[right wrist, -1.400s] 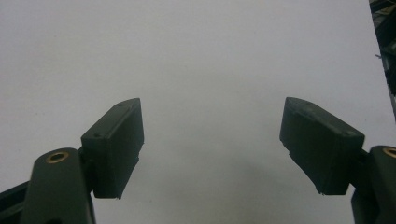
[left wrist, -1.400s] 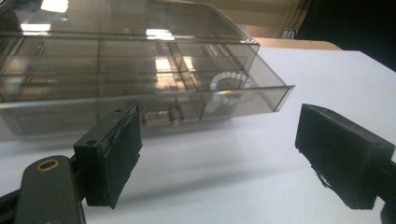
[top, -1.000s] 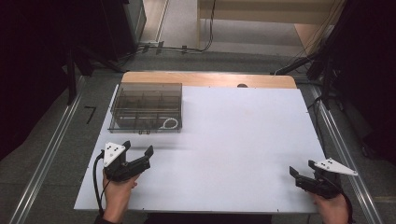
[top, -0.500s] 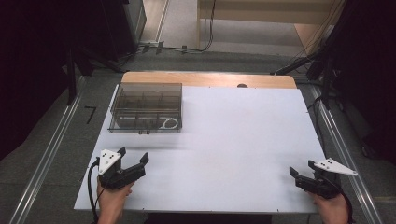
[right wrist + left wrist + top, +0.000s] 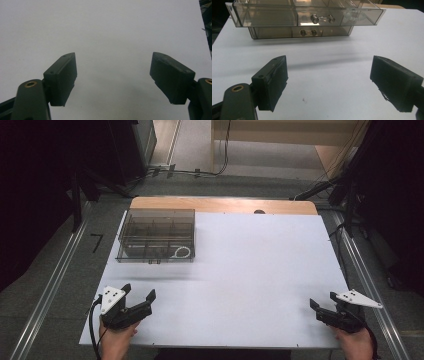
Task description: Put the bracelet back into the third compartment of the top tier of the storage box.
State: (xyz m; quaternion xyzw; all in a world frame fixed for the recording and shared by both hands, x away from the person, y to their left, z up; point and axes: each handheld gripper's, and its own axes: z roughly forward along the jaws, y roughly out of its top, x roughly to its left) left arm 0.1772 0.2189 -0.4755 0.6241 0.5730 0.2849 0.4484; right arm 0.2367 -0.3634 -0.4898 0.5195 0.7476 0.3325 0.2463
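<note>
The left gripper [image 5: 138, 296] and right gripper [image 5: 322, 303] sit at the near corners of the white worktop [image 5: 260, 265], each hand-held, jaws spread wide and empty. Farther back on the left, a clear compartment box [image 5: 156, 235] rests flat, well apart from both grippers.
</note>
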